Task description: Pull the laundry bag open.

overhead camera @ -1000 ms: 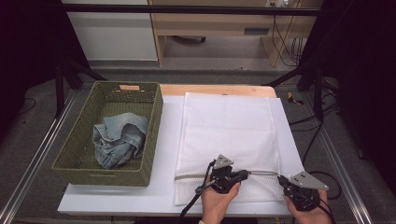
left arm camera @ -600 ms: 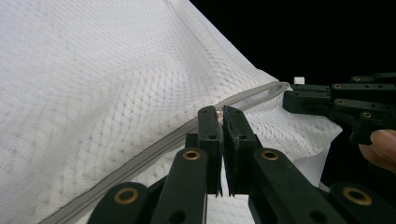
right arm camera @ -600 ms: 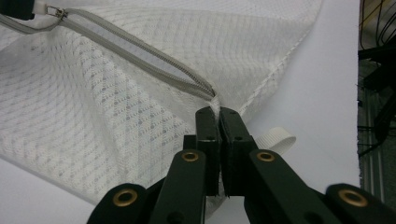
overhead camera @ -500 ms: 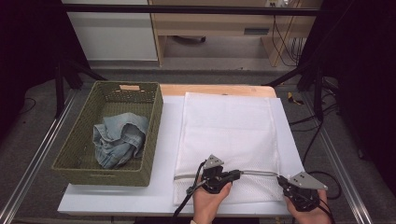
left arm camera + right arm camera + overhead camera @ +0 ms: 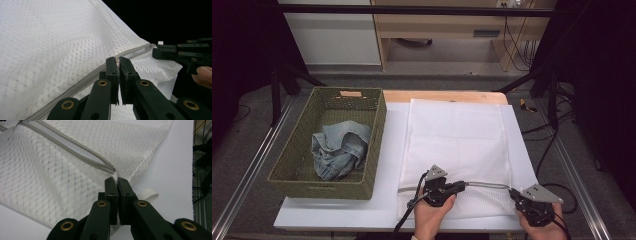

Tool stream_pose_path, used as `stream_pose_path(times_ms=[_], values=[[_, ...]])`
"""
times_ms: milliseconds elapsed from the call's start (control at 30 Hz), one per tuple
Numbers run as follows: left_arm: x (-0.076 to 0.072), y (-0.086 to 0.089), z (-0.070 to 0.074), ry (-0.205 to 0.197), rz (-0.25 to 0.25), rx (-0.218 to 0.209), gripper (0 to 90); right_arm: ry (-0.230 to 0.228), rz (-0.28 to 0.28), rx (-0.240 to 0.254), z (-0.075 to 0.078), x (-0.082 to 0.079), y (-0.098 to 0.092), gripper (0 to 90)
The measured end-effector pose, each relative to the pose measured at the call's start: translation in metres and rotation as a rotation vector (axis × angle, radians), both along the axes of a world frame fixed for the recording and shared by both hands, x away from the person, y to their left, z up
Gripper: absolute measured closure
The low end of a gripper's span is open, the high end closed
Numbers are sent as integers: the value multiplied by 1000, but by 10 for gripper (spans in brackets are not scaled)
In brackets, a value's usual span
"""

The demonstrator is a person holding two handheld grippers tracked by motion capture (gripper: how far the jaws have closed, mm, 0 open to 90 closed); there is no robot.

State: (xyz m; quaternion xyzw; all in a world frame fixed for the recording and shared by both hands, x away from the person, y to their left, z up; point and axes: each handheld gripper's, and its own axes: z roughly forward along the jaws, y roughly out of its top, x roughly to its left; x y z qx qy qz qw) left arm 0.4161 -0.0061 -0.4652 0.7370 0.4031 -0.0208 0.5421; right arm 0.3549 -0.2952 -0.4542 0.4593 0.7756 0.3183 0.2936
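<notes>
Since a second ago your left gripper (image 5: 460,186) has slid back toward you and a little leftward along the zipper (image 5: 484,185), while your right gripper (image 5: 514,194) has stayed put at the bag's near right corner. The white mesh bag (image 5: 457,140) lies flat on the white board (image 5: 392,150) that covers the table, its long side running away from you, its zipper crossing the near end from left to right. In the left gripper view your jaws are pressed together at the zipper line, with only a hairline gap between them; something small may be pinched there, but I cannot tell what, since the jaws hide it. In that same view your right gripper (image 5: 160,53) shows at the right, at the far end of the zipper (image 5: 82,81), with a fingertip (image 5: 203,75) beside it. In the right gripper view your jaws are clamped on the mesh bag (image 5: 50,170) right where the zipper (image 5: 75,148) ends, and a short white webbing loop (image 5: 148,195) lies on the board just beside them. The zipper looks closed along the stretch seen there. To the left of the bag stands a green woven basket (image 5: 377,145), touching the board's left part, with crumpled blue jeans (image 5: 337,147) inside it. Your hands (image 5: 432,212) come in from the bottom edge of the high view.
</notes>
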Motion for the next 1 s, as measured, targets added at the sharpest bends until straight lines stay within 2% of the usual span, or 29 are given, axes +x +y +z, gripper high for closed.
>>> stream_pose_path(times_ms=[267, 600, 867, 1000], values=[[-1, 0, 1, -1, -4, 1, 868, 4, -5, 15, 1, -1, -2, 874], [0, 2, -1, 0, 0, 7, 867, 8, 2, 12, 1, 0, -1, 875], [2, 2, 0, 7, -1, -11, 868, 13, 1, 12, 0, 1, -2, 874], [3, 2, -1, 18, -3, -1, 868, 19, 2, 17, 0, 1, -2, 875]])
